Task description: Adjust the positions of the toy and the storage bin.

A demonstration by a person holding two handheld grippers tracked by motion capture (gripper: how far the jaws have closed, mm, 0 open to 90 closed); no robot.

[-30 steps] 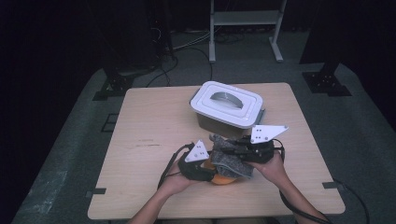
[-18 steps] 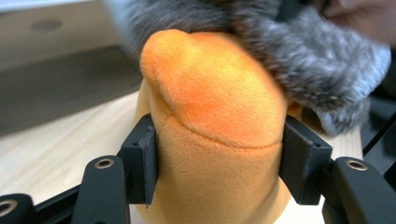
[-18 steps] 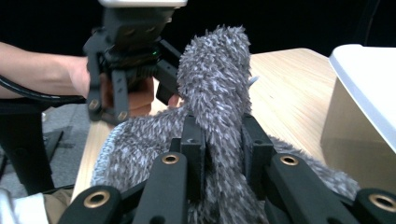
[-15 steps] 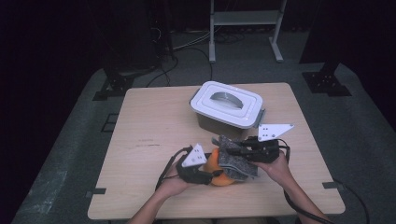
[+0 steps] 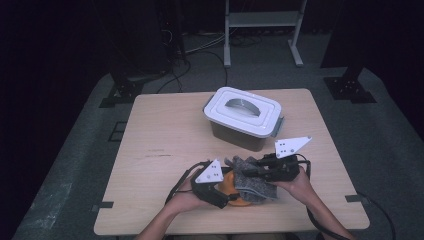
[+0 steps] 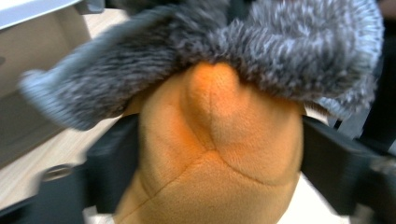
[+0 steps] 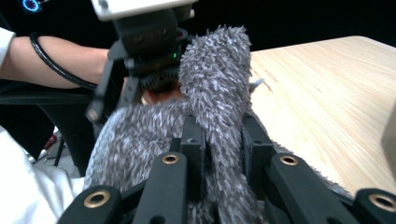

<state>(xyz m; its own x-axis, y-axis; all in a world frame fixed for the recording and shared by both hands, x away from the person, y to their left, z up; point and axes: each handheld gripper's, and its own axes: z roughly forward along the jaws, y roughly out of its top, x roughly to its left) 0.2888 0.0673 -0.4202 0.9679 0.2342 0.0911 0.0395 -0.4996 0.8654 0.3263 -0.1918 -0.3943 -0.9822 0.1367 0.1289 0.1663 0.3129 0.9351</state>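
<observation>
Orange plush toy (image 6: 219, 154): near the table's front edge, between the two grippers, partly under the grey fuzzy cloth (image 5: 252, 181).
Left gripper (image 5: 227, 192): jaws stand either side of the toy and have just been opening; contact unclear.
Right gripper (image 7: 217, 140): pinching a fold of the cloth.
White-lidded box (image 5: 244, 116): farther back on the table (image 5: 160, 135).

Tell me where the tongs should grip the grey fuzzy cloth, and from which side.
Take the grey fuzzy cloth at its raised fold, coming level from the person's right. That ridge stands clear of the orange plush beneath and is thin enough to pinch; the right tongs already hold it so.
</observation>
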